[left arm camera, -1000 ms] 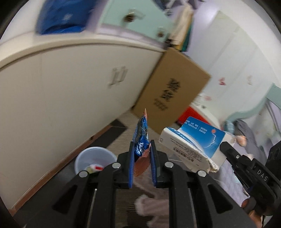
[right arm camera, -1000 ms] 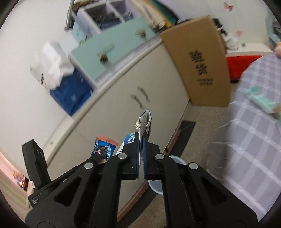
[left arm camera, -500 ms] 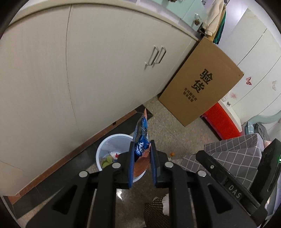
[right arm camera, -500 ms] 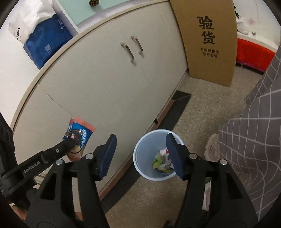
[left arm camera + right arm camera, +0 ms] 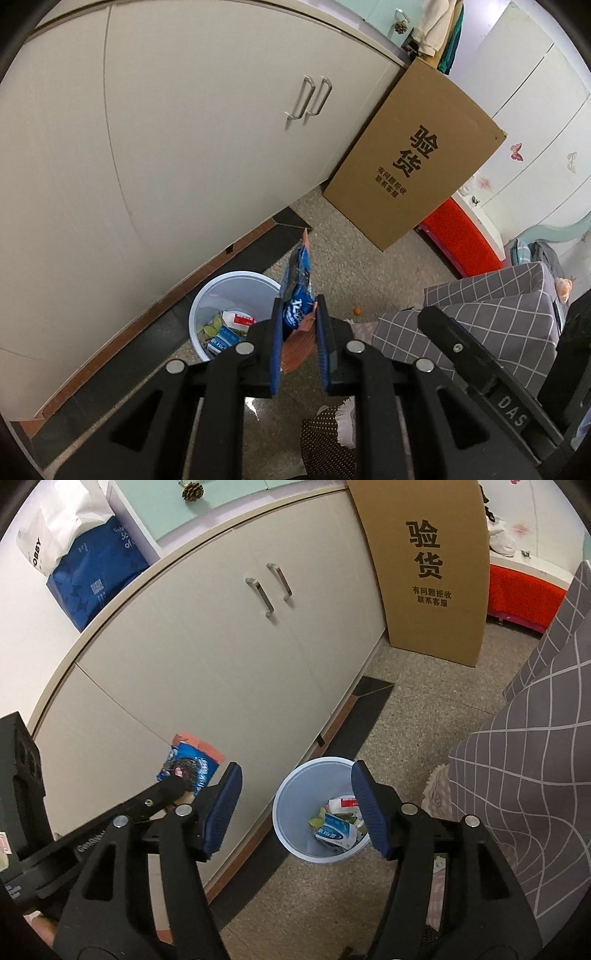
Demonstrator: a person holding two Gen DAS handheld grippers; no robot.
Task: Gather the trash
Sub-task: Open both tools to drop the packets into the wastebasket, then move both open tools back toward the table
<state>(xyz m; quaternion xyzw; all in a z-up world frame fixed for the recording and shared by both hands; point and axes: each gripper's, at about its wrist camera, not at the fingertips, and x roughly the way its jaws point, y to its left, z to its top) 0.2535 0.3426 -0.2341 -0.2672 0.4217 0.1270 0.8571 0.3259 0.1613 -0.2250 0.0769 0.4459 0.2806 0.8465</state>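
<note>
A tall cardboard box (image 5: 428,565) is leaning against the cream cabinet (image 5: 229,657) at the upper right of the right wrist view, showing two large black Chinese characters, 验货, with two lines of smaller print beneath; at the upper left a white bag (image 5: 62,517) is showing the letters "OBBY" above a blue package (image 5: 96,579) whose white print is too small to read; the neighbouring gripper's arm at the lower right of the left wrist view is bearing a "DAS" tag; the left gripper (image 5: 298,314) is pinching a blue and orange snack wrapper (image 5: 297,291) between nearly closed pads, the wrapper sticking up past the fingertips, its white lettering creased and hard to make out; the wrapper is hanging just right of the white trash bin (image 5: 236,284) in the left wrist view; the right gripper (image 5: 295,794) is opening its jaws wide with nothing between them, the trash bin (image 5: 291,812) sitting on the floor framed between its fingers, holding a blue and white carton (image 5: 334,830), a red and white box and greenish scraps; the bin's near rim is being cut off by the right finger.
</note>
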